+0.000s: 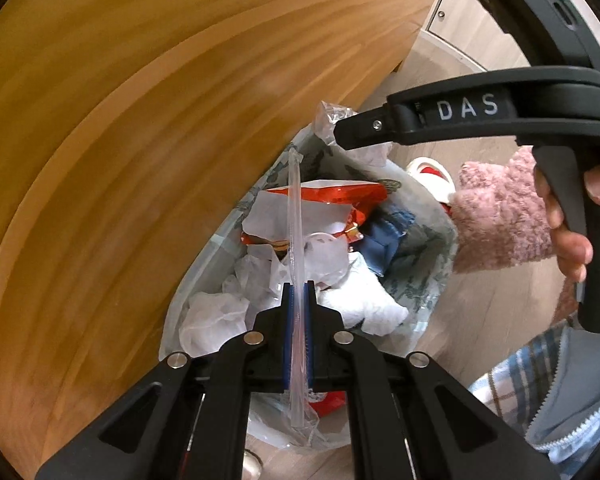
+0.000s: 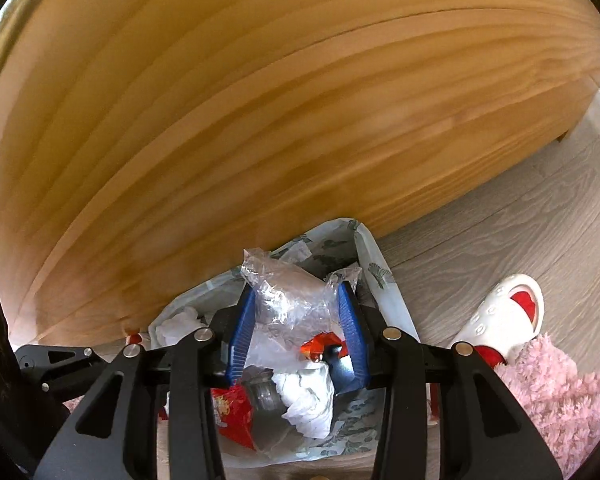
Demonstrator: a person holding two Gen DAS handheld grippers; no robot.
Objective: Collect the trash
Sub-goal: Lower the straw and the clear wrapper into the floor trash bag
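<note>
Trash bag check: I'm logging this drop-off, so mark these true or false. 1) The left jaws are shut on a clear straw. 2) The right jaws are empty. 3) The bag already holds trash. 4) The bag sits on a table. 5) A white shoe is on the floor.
1) True: the left gripper pinches the straw.
2) False: the right gripper holds crumpled clear plastic.
3) True: the bag holds tissues and a red wrapper.
4) False: it stands on the floor beside a wooden panel.
5) True: the shoe.
</note>
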